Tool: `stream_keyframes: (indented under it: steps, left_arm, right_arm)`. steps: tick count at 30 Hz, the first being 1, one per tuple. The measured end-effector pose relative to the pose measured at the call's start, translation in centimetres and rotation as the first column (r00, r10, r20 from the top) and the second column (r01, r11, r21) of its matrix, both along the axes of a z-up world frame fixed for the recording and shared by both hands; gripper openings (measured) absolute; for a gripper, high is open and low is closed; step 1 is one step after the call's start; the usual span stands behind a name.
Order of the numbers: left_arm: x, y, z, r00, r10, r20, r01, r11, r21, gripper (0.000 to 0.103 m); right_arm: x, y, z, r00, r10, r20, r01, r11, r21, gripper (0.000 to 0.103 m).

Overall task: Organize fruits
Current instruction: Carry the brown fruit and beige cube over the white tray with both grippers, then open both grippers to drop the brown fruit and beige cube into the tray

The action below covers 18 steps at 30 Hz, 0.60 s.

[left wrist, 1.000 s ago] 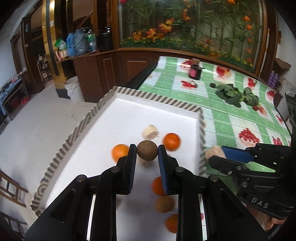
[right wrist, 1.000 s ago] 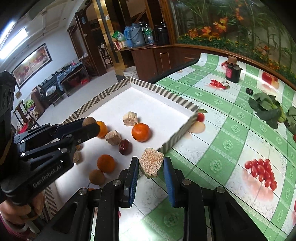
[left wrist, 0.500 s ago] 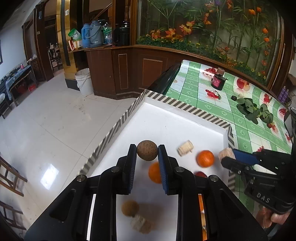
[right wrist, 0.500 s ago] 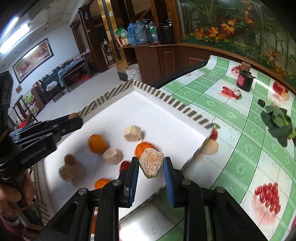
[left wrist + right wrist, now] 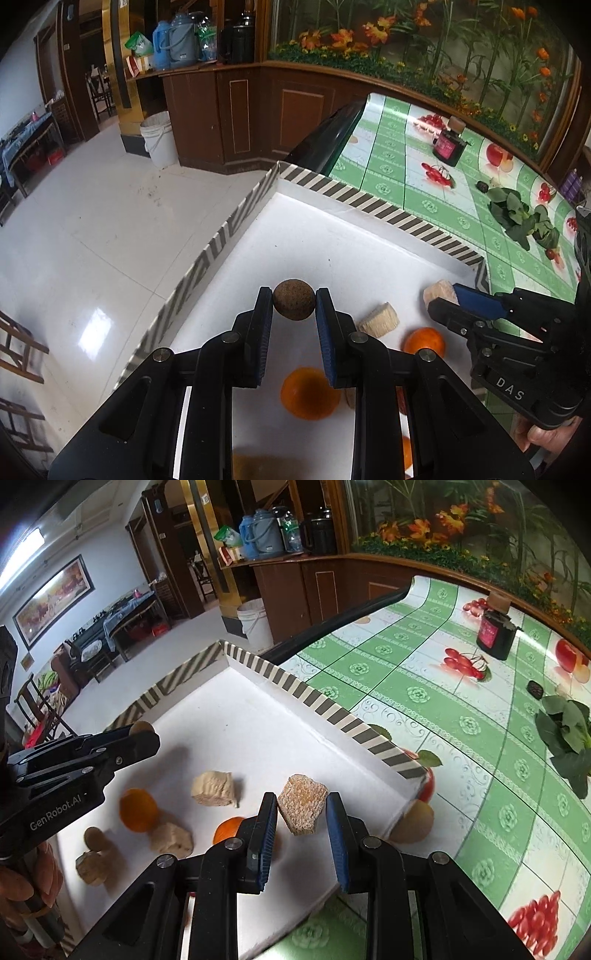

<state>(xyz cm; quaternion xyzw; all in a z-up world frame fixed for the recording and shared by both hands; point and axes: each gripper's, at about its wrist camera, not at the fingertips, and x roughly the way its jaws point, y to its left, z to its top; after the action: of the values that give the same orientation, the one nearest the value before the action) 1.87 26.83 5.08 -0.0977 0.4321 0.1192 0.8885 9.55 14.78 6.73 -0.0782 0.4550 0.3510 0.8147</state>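
Observation:
My left gripper (image 5: 294,304) is shut on a round brown fruit (image 5: 294,300) and holds it above the left part of the white tray (image 5: 376,206). My right gripper (image 5: 302,808) is shut on a tan cut fruit chunk (image 5: 301,804) above the tray's right part (image 5: 325,709). In the tray lie oranges (image 5: 309,393) (image 5: 424,340) (image 5: 137,809), tan chunks (image 5: 378,325) (image 5: 213,788) (image 5: 170,839) and a small brown fruit (image 5: 93,836). The right gripper also shows in the left wrist view (image 5: 441,301); the left gripper shows in the right wrist view (image 5: 142,734).
The tray has a striped rim and stands at the corner of a table with a green checked cloth (image 5: 461,720). A dark jar (image 5: 495,633) and leafy greens (image 5: 565,734) are on the cloth. A brown fruit (image 5: 413,821) lies outside the tray's right rim. White floor (image 5: 92,229) lies left.
Both grippers have moved further over the tray toward its far left corner, each still holding its fruit. The right gripper crossed from the tray's right rim to above the tray floor.

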Motion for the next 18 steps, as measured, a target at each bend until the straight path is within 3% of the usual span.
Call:
stream_keyframes:
  steps: [15, 16, 18]
  left_arm:
    - [1.7, -0.3, -1.8, 0.997, 0.005, -0.079, -0.004, 1.0, 0.014, 0.023]
    - [1.8, -0.3, -1.8, 0.997, 0.009, -0.082, -0.007, 1.0, 0.019, 0.024]
    - [1.6, -0.3, -1.8, 0.996, 0.014, -0.083, -0.012, 1.0, 0.025, 0.039]
  right_arm:
    - [1.0, 1.5, -0.8, 1.0, 0.014, -0.01, -0.014, 1.0, -0.019, 0.026]
    - [1.0, 1.5, -0.8, 1.0, 0.012, -0.009, -0.013, 1.0, -0.02, 0.027]
    - [1.0, 1.3, -0.8, 1.0, 0.01, -0.003, -0.01, 1.0, -0.016, 0.03]
